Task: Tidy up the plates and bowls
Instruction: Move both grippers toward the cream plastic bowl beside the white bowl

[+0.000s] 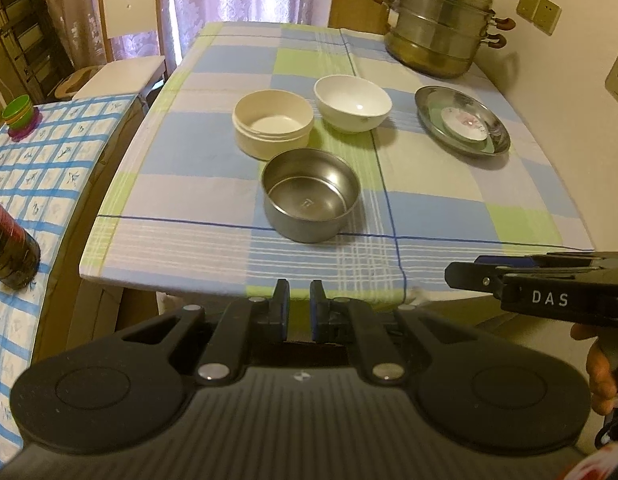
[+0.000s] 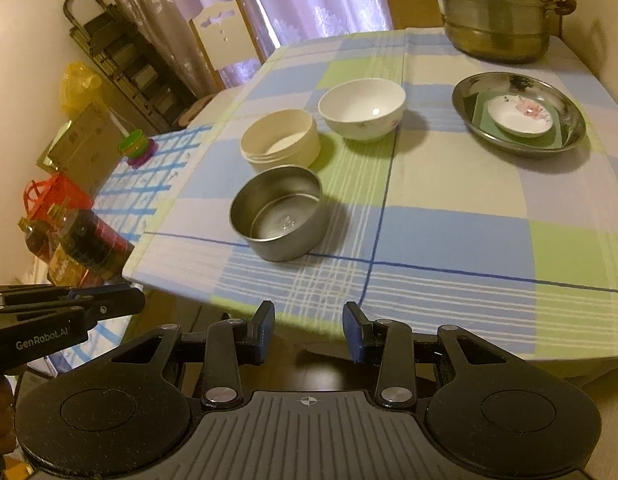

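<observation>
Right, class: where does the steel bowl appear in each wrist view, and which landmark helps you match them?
Left wrist: steel bowl at centre, nearest the table edge.
Right wrist: steel bowl left of centre, also nearest the edge.
Shared landmark: the cream container directly behind it.

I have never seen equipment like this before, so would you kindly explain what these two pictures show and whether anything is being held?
There is no robot here: a person holds a two-finger gripper in each hand, and each carries a wide-angle camera looking along its fingers. One picture comes from the left gripper, the other from the right gripper. Both hover before a table with a checked tablecloth. On it sit a steel bowl, a cream bowl, a white bowl, a steel plate holding a green plate and a small flowered dish, and a steamer pot at the back. Both grippers are open and hold nothing.
</observation>
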`<state>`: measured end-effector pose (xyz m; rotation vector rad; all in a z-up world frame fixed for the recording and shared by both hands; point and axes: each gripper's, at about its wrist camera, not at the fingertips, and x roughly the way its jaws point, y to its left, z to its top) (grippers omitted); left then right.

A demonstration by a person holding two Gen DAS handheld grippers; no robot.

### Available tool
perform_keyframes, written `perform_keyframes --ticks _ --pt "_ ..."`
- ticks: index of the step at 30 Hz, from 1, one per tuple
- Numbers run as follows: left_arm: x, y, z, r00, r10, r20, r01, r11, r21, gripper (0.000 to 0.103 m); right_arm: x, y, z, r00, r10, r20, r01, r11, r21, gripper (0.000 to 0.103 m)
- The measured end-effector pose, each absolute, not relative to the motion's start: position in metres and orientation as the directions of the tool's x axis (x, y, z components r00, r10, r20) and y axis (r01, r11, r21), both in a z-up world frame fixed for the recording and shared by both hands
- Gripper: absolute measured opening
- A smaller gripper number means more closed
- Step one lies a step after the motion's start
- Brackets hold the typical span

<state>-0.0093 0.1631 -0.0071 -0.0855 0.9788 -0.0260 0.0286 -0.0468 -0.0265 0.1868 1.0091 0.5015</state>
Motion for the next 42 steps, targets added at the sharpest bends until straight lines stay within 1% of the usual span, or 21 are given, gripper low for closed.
perform_keyframes --ticks 16,29,39,41,42 --pt "-0.004 0.151 -0.013 0.550 -0.033 -0.835 -0.082 0.992 -0.093 0.009 0.041 -0.049 -0.031 0.398 0.482 -0.780 -0.361 0.864 0.350 0.038" --pt "0.003 0.118 -0.015 0.555 0.029 -0.832 -0.159 0.985 -0.071 0.008 0.056 -0.076 -0.034 0.376 0.501 -0.779 -0.424 0.841 0.336 0.039" --pt "0.010 0.084 -0.015 0.562 0.062 -0.825 -0.183 0.982 -0.052 0.009 0.066 -0.109 -0.033 0.385 0.506 -0.772 -0.429 0.839 0.335 0.041" --pt "0.012 0.079 -0.015 0.568 0.068 -0.820 -0.189 0.981 -0.050 0.010 0.068 -0.115 -0.033 0.384 0.509 -0.770 -0.426 0.838 0.341 0.042" --pt "0.013 0.079 -0.014 0.570 0.071 -0.819 -0.192 0.980 -0.048 0.012 0.070 -0.117 -0.033 0.386 0.510 -0.769 -0.424 0.838 0.343 0.042"
